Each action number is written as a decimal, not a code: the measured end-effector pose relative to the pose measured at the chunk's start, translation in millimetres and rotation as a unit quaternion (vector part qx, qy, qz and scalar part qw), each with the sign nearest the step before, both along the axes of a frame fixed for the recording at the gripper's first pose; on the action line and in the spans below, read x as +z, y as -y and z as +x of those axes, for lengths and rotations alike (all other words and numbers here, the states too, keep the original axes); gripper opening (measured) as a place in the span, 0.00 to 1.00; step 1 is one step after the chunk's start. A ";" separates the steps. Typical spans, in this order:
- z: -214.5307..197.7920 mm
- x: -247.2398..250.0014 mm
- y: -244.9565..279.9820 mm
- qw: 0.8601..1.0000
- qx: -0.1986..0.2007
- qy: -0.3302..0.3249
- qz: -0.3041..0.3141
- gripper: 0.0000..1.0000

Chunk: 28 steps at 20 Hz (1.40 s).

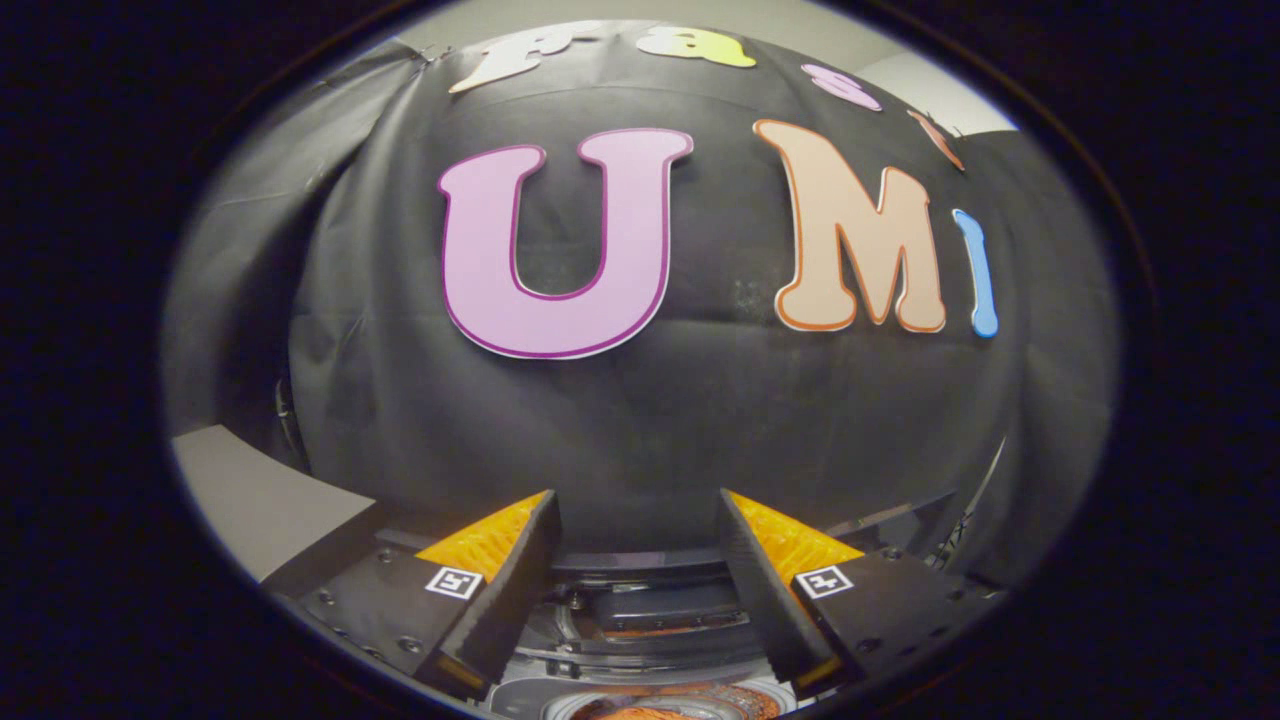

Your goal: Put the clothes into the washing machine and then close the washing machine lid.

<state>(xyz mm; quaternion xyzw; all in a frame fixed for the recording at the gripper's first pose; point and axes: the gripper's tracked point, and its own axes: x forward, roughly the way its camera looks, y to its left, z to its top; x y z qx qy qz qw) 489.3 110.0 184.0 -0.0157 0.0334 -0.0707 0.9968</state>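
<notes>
My gripper (636,500) stands open with nothing between its fingers, raised and facing the black cloth wall. Below and between the fingers lies the top of the washing machine (655,610), its dark back panel just under the gap. Nearer to me, beneath the fingers, the round drum opening shows an orange-brown piece of clothing (665,708) inside it. Whether the lid is up or down I cannot tell from here.
The black cloth wall (640,400) hangs close behind the machine and spans the whole width ahead. A pale grey surface (260,500) shows beyond the left finger, beside the machine.
</notes>
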 end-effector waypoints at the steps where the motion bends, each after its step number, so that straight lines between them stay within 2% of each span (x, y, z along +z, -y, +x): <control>1: -3.9 -0.7 0.1 1.000 0.001 -0.001 -0.002 0.98; 22: -108.2 -35.0 -8.4 0.998 0.025 -0.053 0.002 0.98; 28: -120.0 -48.7 -5.3 0.996 0.028 -0.071 0.040 0.98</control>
